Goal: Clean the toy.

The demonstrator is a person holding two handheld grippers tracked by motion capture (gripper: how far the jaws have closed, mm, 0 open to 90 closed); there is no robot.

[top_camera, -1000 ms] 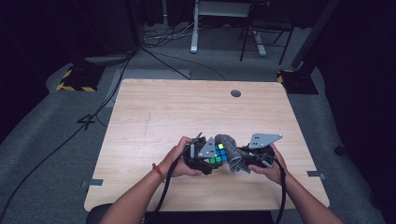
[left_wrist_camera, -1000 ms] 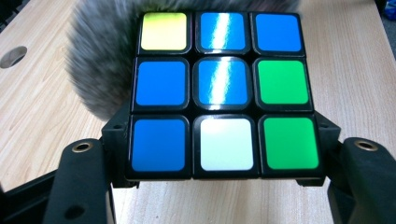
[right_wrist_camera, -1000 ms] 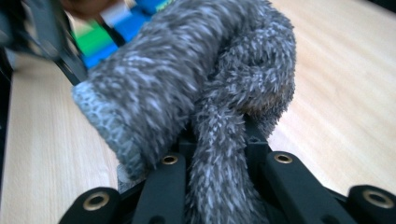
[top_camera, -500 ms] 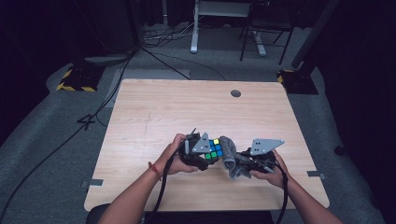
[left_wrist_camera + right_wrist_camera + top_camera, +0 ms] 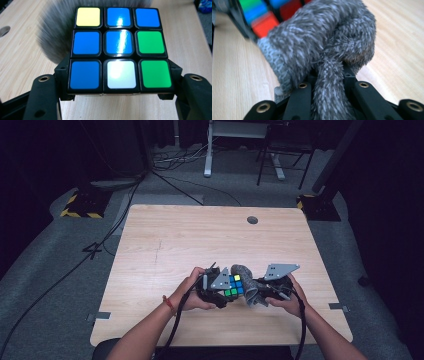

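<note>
i am gripping the puzzle cube [image 5: 119, 50] in my left gripper [image 5: 226, 289], jaws clenching its lower row from both sides, blue, white and green squares facing the camera. my right gripper [image 5: 256, 291] is clamping a fuzzy grey cloth [image 5: 322, 50], bunching it between the jaws and pressing it against the cube's right side. both are sitting over the near middle of the wooden table [image 5: 190, 240].
</note>
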